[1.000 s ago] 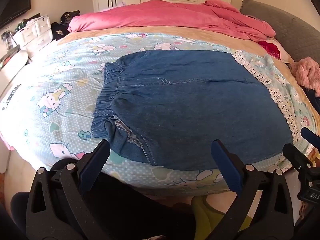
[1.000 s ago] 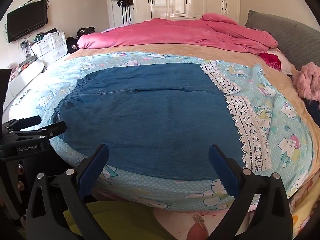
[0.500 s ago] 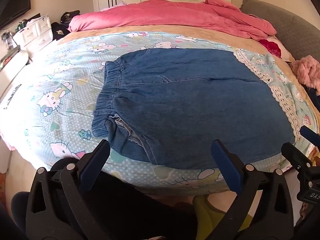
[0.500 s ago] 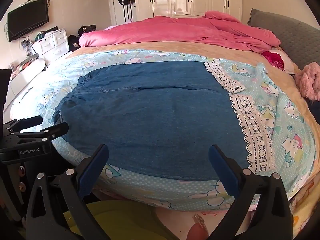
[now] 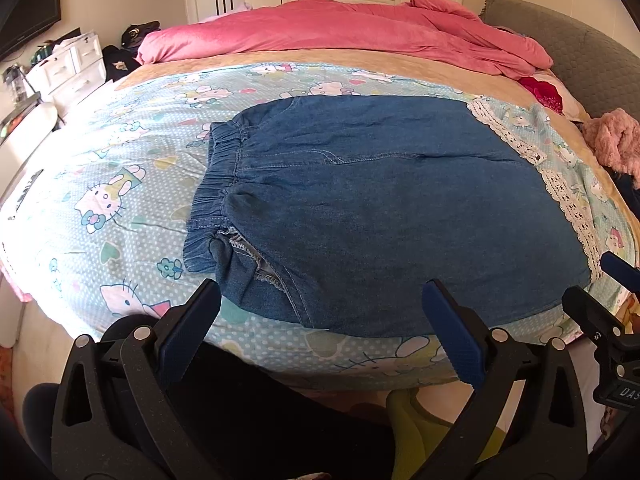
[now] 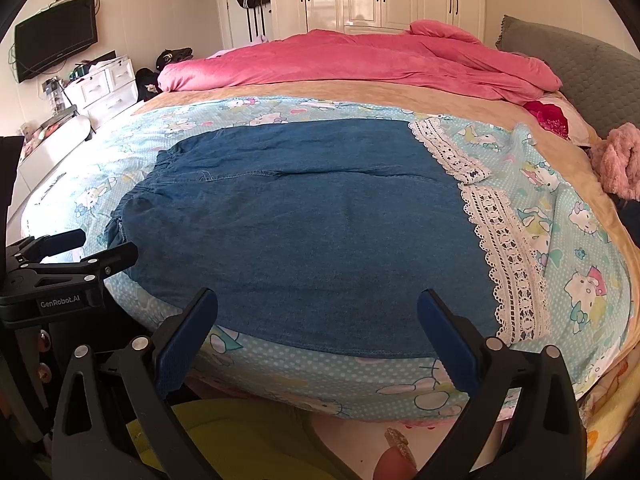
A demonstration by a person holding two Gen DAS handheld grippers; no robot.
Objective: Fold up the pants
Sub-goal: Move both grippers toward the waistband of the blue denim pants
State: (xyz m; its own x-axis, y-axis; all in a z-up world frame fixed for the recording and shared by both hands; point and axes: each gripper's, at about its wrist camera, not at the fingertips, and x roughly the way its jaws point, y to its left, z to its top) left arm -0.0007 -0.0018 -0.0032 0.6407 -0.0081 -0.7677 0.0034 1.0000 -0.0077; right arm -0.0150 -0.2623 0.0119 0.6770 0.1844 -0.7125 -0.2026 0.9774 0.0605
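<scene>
Blue denim pants (image 5: 380, 216) lie flat on the cartoon-print bedspread (image 5: 120, 184), elastic waistband to the left and white lace hems (image 5: 568, 204) to the right. In the right wrist view the same pants (image 6: 312, 232) fill the middle, with the lace hems (image 6: 508, 260) at right. My left gripper (image 5: 320, 300) hovers open just short of the near edge of the pants, nothing between its fingers. My right gripper (image 6: 316, 312) is open too, over the near edge, empty. The left gripper's body (image 6: 60, 276) shows at the left of the right wrist view.
A pink duvet (image 5: 352, 28) is heaped at the far side of the bed. A grey headboard (image 5: 588, 60) and a pink fluffy item (image 5: 616, 140) sit at right. White drawers (image 6: 100, 84) and a wall TV (image 6: 56, 40) stand at left. Yellow-green clothing (image 6: 248, 436) is below.
Both views have shifted slightly, the bed sitting a little lower in frame. The pants lie as before and both grippers stay open.
</scene>
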